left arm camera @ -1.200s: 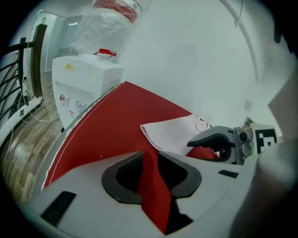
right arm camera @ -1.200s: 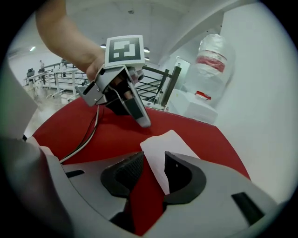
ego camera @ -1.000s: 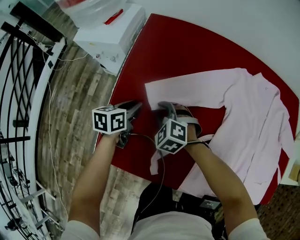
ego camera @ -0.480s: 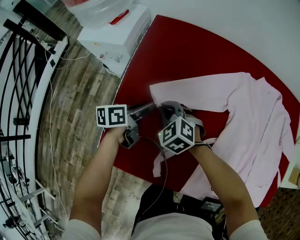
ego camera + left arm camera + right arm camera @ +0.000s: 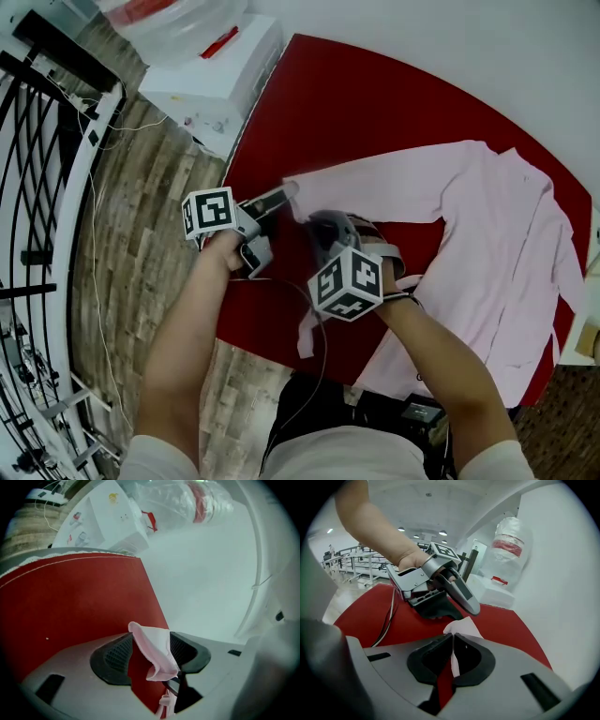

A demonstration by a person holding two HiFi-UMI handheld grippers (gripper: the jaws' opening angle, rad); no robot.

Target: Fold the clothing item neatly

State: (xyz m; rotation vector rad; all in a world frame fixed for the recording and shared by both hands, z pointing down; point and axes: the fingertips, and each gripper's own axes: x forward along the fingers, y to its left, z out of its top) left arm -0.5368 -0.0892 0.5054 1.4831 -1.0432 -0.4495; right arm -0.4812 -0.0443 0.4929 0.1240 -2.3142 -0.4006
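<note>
A white box (image 5: 217, 80) stands just beside the red surface (image 5: 356, 112).

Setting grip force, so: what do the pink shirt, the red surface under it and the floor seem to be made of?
Pink shirt: thin woven cloth, likely cotton or a blend, matte; it creases and drapes limply.
Red surface: apparently a matte felt or fabric cover, no glare; unsure.
Floor: wood-look planks, perhaps laminate or vinyl; grain and seams show.
</note>
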